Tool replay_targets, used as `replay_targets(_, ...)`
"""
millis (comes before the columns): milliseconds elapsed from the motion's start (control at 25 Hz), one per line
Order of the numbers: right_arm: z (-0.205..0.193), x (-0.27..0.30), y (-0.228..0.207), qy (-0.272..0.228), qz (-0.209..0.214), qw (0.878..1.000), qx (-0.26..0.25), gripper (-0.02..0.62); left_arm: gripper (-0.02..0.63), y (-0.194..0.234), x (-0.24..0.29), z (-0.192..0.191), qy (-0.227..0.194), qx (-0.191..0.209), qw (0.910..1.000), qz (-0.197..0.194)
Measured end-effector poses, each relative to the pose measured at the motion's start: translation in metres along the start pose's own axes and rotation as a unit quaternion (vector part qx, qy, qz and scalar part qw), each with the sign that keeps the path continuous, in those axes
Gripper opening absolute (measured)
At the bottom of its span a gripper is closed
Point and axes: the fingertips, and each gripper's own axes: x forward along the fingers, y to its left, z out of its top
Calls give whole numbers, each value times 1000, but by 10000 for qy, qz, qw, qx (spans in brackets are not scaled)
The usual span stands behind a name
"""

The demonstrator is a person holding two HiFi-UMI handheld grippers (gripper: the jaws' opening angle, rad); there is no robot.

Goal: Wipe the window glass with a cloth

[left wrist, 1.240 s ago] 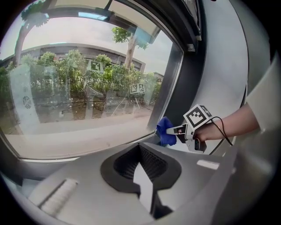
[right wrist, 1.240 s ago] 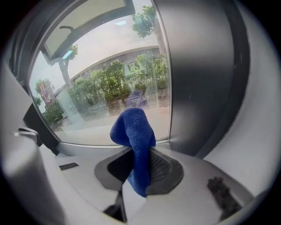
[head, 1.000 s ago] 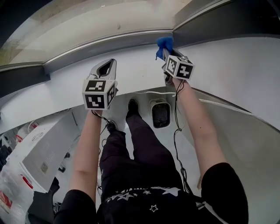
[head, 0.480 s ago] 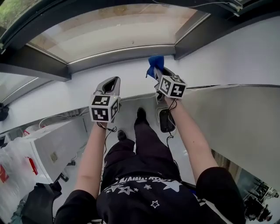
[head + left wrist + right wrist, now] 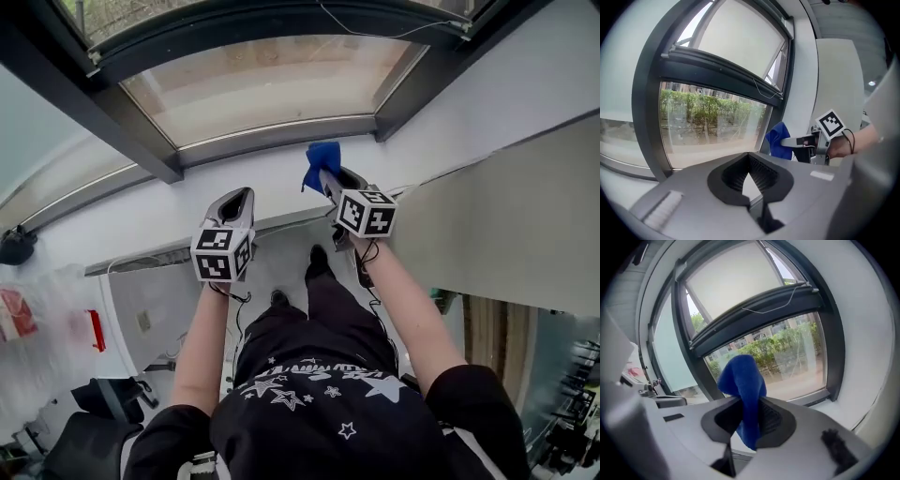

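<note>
- The cloth (image 5: 743,380), a blue one, is pinched between the jaws of the right gripper (image 5: 327,176); its upper part is bunched above the jaw tips and a tail is left hanging below the dark ribbed pads.
- In the head view the cloth is seen raised in front of the white wall (image 5: 178,211), just under the lower right corner of the window glass (image 5: 272,80). Whether the glass is touched cannot be told.
- In the left gripper view the cloth is shown beside the dark upright of the window frame (image 5: 776,105), to the right of the pane.
- The left gripper (image 5: 749,157) is held with its jaws pressed together at the tips, and nothing is carried between them. It is pointed at the lower part of the same pane.
- The 2 grippers are held up side by side, well apart from each other, the right one a little higher and nearer the window.
- A marker cube (image 5: 222,253) with black and white squares is carried on the left gripper, and a 2nd cube (image 5: 367,213) on the right one.
- Green hedges and a pale paved strip are seen through the glass.
- The person's bare forearms, dark trousers (image 5: 328,314) and a dark top printed with stars are seen below the grippers.
</note>
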Motion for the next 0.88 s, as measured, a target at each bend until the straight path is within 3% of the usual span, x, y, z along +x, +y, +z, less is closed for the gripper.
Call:
replay_targets(320, 4, -49, 75, -19, 812, 9954, -508, 74, 8, -16, -43, 1, -273, -161, 9995, -32)
replay_targets(640, 27, -92, 78, -516, 1124, 9918, -325, 74, 8, -46, -67, 14, -487, -124, 9987, 53)
replay_targets(880, 29, -137, 62, -499, 1521, 9859, -481, 74, 8, -95, -73, 20, -643, -55, 9975, 291)
